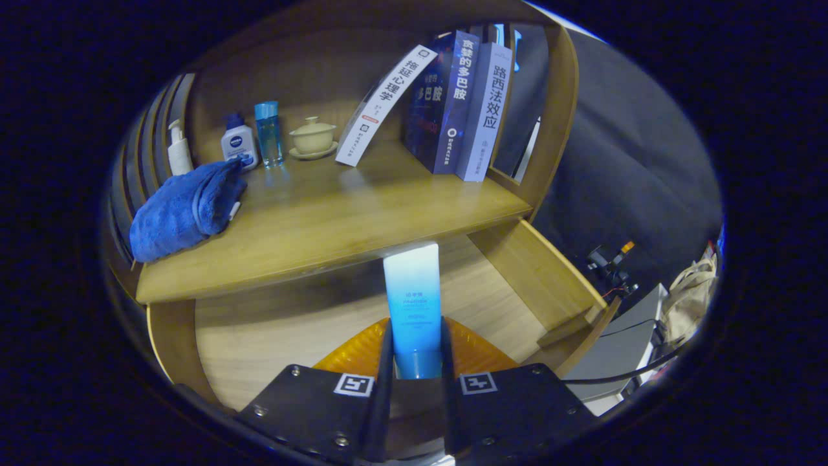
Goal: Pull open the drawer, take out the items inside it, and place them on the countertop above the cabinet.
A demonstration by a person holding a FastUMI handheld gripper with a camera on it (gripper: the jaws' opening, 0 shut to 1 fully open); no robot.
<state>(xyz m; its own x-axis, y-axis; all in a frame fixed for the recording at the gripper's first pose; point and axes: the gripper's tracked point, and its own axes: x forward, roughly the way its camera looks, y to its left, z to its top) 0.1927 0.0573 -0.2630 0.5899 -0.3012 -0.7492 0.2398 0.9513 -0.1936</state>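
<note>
My gripper (416,349) is shut on a blue-and-white tube (413,294), which stands up between the fingers with its white end pointing at the countertop edge. The open drawer (278,323) lies below it, its light wooden bottom showing, with an orange ribbed item (352,353) right under the fingers. Above the drawer runs the wooden countertop (323,220). On it a folded blue towel (187,207) rests at the left.
At the back of the countertop stand a white pump bottle (178,149), a small lotion bottle (238,141), a clear blue bottle (268,133) and a lidded cup (313,137). Leaning books (446,103) fill the right end. The drawer's right wall (540,272) juts out.
</note>
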